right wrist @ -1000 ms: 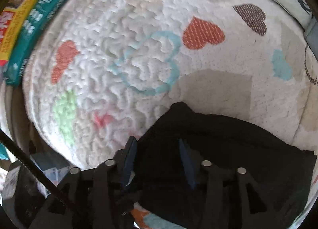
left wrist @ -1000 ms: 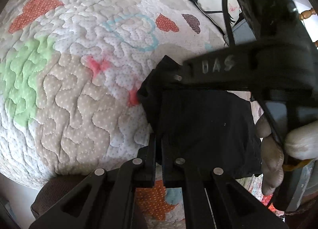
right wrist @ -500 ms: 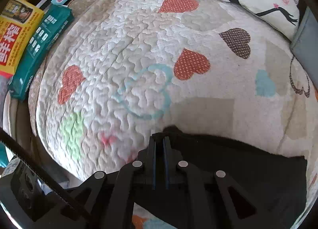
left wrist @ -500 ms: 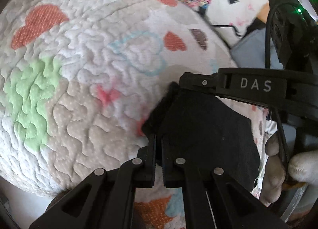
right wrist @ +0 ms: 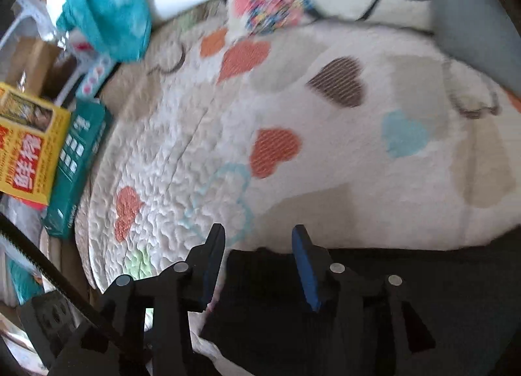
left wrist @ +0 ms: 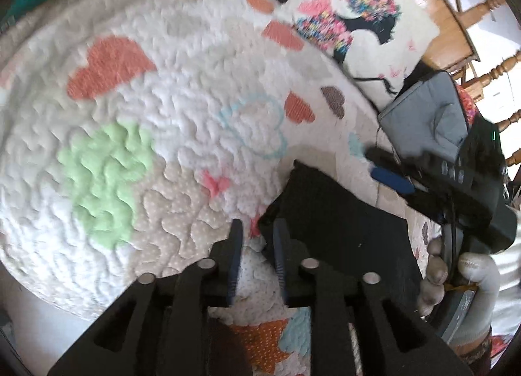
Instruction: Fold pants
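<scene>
The black pants (left wrist: 338,232) lie folded into a compact rectangle on a quilted bedspread (left wrist: 162,135) with hearts. My left gripper (left wrist: 255,236) is open and empty, its fingers just left of the fold's near-left corner. The right gripper shows in the left wrist view (left wrist: 384,167), raised above the far right side of the pants, held by a gloved hand. In the right wrist view my right gripper (right wrist: 257,245) is open and empty above the pants' (right wrist: 374,304) far edge.
A printed cushion (left wrist: 361,30) and a grey bag (left wrist: 426,122) lie at the far right of the bed. A teal box (right wrist: 75,174), a yellow box (right wrist: 26,151) and a teal cloth (right wrist: 104,7) sit along the bed's left side. Wooden chair legs (left wrist: 482,7) stand beyond.
Both grippers were shut on the pants' edge half a second ago. Now both have opened, let go and drawn back and up. The pants lie flat on the quilt.
</scene>
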Motion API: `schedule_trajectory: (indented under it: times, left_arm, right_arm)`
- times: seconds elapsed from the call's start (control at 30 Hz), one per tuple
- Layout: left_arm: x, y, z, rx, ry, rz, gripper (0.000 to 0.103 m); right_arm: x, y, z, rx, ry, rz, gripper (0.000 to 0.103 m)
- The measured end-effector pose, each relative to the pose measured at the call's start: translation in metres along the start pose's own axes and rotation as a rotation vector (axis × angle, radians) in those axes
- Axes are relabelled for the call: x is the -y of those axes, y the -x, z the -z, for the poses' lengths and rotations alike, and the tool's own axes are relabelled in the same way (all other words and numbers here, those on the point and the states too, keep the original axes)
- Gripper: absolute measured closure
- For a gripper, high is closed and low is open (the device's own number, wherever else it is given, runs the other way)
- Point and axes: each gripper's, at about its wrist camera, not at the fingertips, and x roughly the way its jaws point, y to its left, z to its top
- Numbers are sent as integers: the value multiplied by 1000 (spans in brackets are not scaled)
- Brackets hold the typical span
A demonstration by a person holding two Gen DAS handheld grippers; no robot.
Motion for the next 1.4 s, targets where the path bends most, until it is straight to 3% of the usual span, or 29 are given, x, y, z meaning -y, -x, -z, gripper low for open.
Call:
schedule_trajectory:
  times: [0.17, 0.27, 0.4, 0.53, 0.7, 0.8, 0.9, 0.97, 1.0, 1.07, 1.1, 1.17, 1.23, 1.27, 1.3, 1.37, 1.4]
  left_arm:
    - [28, 14, 16, 32, -109, 11, 66]
    - [50, 13, 29, 4, -176, 21, 66]
    - [73, 6, 44, -23, -225, 24, 64]
    - [99, -11, 58, -64, -286, 7, 64]
    - [120, -24, 78, -108, -339, -40, 64]
    - [125, -26, 84, -116, -352, -64, 64]
    - [127, -24, 86, -116, -355, -88, 64]
    - [126, -23, 85, -108, -355, -105, 64]
    - [126, -22, 84, -104, -353, -110, 64]
    - [127, -24, 82, -99, -353, -114, 64]
    - [128, -25, 82, -95, -357, -113, 63]
    - [134, -33, 82, -92, -378, -107, 63]
    - [142, -45, 85, -103, -393, -86, 63]
    - [147, -53, 88, -116, -399, -61, 63]
    - [150, -58, 90, -126, -405, -48, 63]
    - [156, -68, 98, -139, -432, -27, 63]
    - [158, -72, 102, -138, -446, -21, 63]
  right_arm:
    - [86, 64, 21, 51, -69, 93, 56]
    - [156, 116, 46, 102, -165, 163, 56]
    - [259, 199, 108, 175, -355, 237, 55]
    - [330, 248, 167, 191, -481, 294, 51]
    - [381, 256, 229, 186, -592, 267, 50]
    - [395, 242, 243, 189, -628, 221, 50]
    - [398, 224, 250, 153, -604, 232, 50]
    - [399, 215, 250, 88, -568, 354, 48]
    - [399, 215, 249, 79, -548, 417, 48]
    - [396, 222, 246, 54, -515, 623, 48]
    - [393, 229, 244, 69, -505, 671, 48]
    - [375, 247, 235, 164, -489, 636, 48]
    - [349, 255, 219, 237, -435, 518, 48]
    - [337, 255, 210, 258, -406, 439, 48]
    - [321, 249, 196, 271, -373, 307, 48]
    - [299, 230, 173, 250, -349, 110, 48]
    - [290, 221, 165, 240, -341, 53, 48]
